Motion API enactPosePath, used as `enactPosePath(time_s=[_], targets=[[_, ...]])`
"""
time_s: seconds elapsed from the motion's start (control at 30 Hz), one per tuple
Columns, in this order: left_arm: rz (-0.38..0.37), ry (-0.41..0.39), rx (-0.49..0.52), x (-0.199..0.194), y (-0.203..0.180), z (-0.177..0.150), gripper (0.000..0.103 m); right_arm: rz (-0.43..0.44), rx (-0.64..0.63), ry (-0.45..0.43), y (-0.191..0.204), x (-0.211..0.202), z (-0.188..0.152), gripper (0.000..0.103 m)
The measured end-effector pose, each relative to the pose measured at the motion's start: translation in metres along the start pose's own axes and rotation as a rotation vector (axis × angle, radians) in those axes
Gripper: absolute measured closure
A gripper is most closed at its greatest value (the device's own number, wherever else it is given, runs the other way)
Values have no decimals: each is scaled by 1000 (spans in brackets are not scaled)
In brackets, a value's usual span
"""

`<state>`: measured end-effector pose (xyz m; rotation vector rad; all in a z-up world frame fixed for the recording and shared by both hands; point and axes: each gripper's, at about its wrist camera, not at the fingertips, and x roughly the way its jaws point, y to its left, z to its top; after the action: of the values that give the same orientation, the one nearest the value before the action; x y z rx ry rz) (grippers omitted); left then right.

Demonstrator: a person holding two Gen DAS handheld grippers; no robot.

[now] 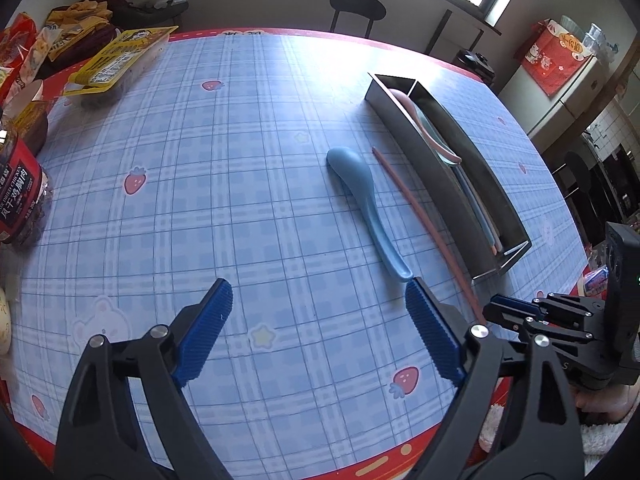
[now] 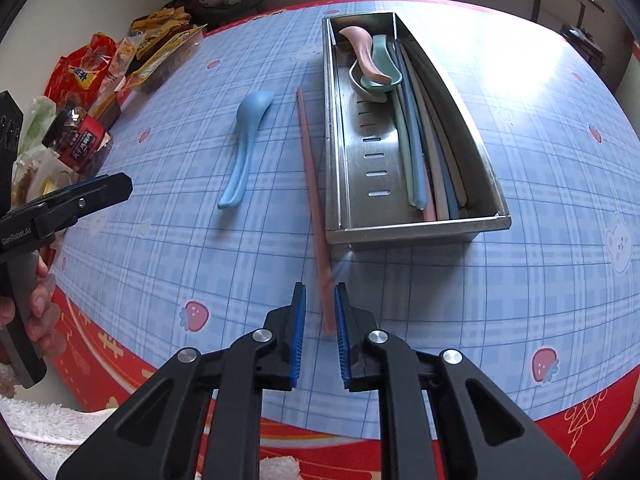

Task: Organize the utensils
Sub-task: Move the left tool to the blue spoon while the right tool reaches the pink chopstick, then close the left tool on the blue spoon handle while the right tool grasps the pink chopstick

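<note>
Utensils were mostly sorted already: the metal tray (image 1: 500, 216) held several chopsticks and spoons, while a blue spoon (image 1: 362, 200) and a pink chopstick (image 1: 420, 216) lay loose on the checked tablecloth (image 1: 200, 184), side by side just left of the tray.

Left wrist view: the left gripper (image 1: 320, 312) was wide apart and empty, low over the cloth, its right finger (image 1: 432, 332) close to the spoon's handle end; whether they touched could not be told. Probably it was staged there to take the spoon by the handle. The right gripper (image 1: 516, 306) showed at the edge, by the chopstick's near end. Snack packets (image 1: 116, 60) and a jar (image 1: 22, 196) sat at the far left, well apart from the work. This view hid most of the tray's contents behind its near wall.

Right wrist view: the right gripper (image 2: 320, 312) had its pads (image 2: 300, 332) narrowed around the near end of the pink chopstick (image 2: 310, 168), a small gap visible on each side, so not clamped yet as far as could be judged; the tip looked blurred. Gripping the end likely allowed swinging it lengthwise into the tray (image 2: 420, 228). Only here the tray's inside was open to see: a pink spoon (image 2: 364, 54) and green spoon (image 2: 380, 68) stacked at the far end, chopsticks (image 2: 424, 152) along the right side, and the slotted floor bare on the left. The blue spoon (image 2: 246, 140) lay bowl away, and the left gripper (image 2: 96, 190) entered from the left.
</note>
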<state>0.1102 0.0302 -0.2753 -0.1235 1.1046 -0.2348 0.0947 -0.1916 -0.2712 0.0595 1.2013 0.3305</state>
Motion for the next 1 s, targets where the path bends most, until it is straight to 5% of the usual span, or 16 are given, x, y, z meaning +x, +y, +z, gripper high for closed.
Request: enactPosePath(time_s=[0.1,0.57,0.7,1.0], targets=[[-16,11,12,4,-1,3,24,-10,-11,-26,2,4,3,88],[-48,39,11,23,-10,14,32,-105,-134,-62,17,22,5,88],[-51,49,-1,29,-8,17,36,-130,-172,-58,23,23,3,96],[-80,53,-10,61,-15,40,40,-70,-92,-41,12,20,-1,96]])
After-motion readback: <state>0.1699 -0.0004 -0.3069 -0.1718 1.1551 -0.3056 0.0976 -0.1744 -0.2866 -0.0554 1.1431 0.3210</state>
